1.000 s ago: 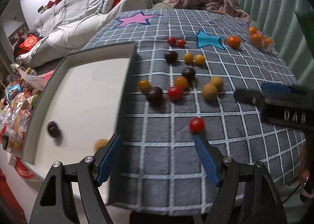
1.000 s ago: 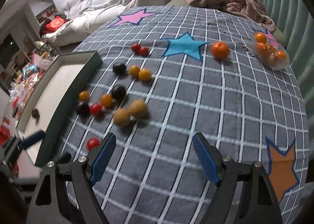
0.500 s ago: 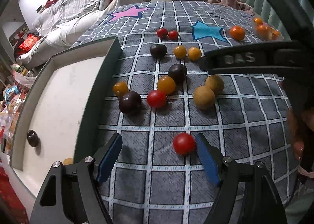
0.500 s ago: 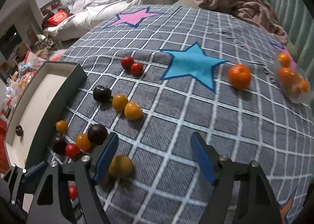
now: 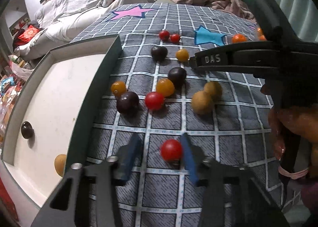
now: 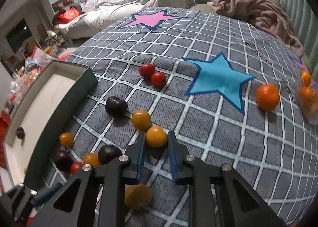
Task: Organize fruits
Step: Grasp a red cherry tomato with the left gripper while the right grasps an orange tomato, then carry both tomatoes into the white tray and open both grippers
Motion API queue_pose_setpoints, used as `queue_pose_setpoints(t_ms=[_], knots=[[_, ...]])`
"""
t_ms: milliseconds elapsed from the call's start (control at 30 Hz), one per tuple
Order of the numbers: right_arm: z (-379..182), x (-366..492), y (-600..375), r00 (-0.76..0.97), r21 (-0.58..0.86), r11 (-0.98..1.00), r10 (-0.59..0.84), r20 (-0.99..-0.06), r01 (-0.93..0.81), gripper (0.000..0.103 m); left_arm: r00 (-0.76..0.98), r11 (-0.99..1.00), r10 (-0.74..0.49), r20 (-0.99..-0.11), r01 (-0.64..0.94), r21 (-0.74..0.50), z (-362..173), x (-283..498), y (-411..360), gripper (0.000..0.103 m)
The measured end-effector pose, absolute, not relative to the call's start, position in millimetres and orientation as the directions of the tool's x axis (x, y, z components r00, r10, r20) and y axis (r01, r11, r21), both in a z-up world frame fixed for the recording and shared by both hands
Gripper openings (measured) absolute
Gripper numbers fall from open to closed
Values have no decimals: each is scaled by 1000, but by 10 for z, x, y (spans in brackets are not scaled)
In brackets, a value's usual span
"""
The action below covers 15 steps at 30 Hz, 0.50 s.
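**Red and yellow fruits bracketed, neither yet gripped**

Green-walled and white-floored, the tray (image 5: pixel 93 91) lies at the left of the checked cloth (image 5: pixel 198 123); a dark fruit (image 5: pixel 27 129) and a tan one (image 5: pixel 60 164) are already held in it. Just right of its wall, a loose cluster of dark, yellow and red fruits is scattered on the cloth.

Nearer, the red tomato (image 5: pixel 171 149) is framed by the left gripper (image 5: pixel 162 159). The jaws are parted wider than the fruit: the right pad seems to touch its side, and a clear gap is left at the other.

Further right and farther off, the yellow fruit (image 6: pixel 156 136) is flanked by the right gripper (image 6: pixel 156 157). Those jaws are narrowed close about it, but whether contact is made cannot be told; only the fruit's near half lies between the tips.

Both fruits are judged light, round, smooth-skinned and soft inside. A hard squeeze would likely split the skin; a loose or off-centre one would let the fruit roll or squirt out. Hold is best taken across the widest part, with the pads level with the middle and only gentle pressure applied. The soft cloth should slow any rolling.
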State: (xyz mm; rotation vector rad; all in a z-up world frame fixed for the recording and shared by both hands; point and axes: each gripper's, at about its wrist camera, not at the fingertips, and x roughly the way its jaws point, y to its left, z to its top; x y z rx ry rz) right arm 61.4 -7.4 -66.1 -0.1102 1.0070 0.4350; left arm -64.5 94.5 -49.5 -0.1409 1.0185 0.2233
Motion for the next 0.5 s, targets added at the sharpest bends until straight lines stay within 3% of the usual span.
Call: queue_pose_setpoints(t_ms=[100, 500], knots=[[-615, 525, -192, 450, 143, 911, 322, -833, -387, 24, 507, 971, 103, -856, -238, -25, -489, -671, 924, 23], [-495, 92, -515, 441, 202, 911, 357, -824, -360, 24, 500, 951, 14, -866, -274, -143, -391, -857, 1137, 23]])
